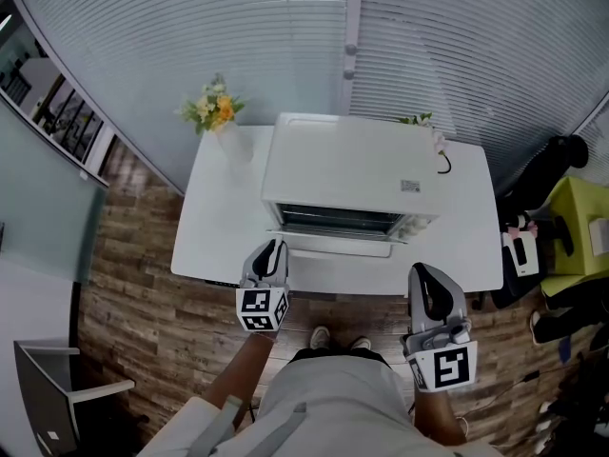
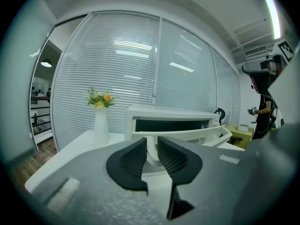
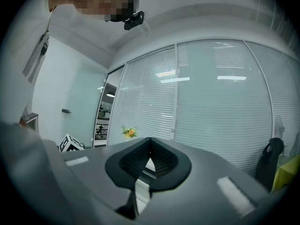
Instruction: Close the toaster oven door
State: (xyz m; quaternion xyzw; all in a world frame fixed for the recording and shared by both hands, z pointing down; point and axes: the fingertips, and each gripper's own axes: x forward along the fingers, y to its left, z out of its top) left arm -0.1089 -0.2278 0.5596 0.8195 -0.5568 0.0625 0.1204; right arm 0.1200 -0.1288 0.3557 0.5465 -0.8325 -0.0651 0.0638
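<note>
"Toaster oven door (image 1: 333, 248), where?"
"Half open on the toaster oven (image 1: 352, 174) front. Left gripper (image 2: 151, 143) hides part of it, level, jaws apart, empty."
"Right gripper (image 3: 150, 146)?"
"Off the surface (image 1: 219, 227), before the oven's right corner, jaws closed, empty."

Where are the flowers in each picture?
Head view: flowers at the table's back left corner, left of the oven.
Left gripper view: left of centre, in a white vase, left of the oven.
Right gripper view: tiny, low and left of centre.
Shared landmark: the blinds, right behind the flowers in every view.
</note>
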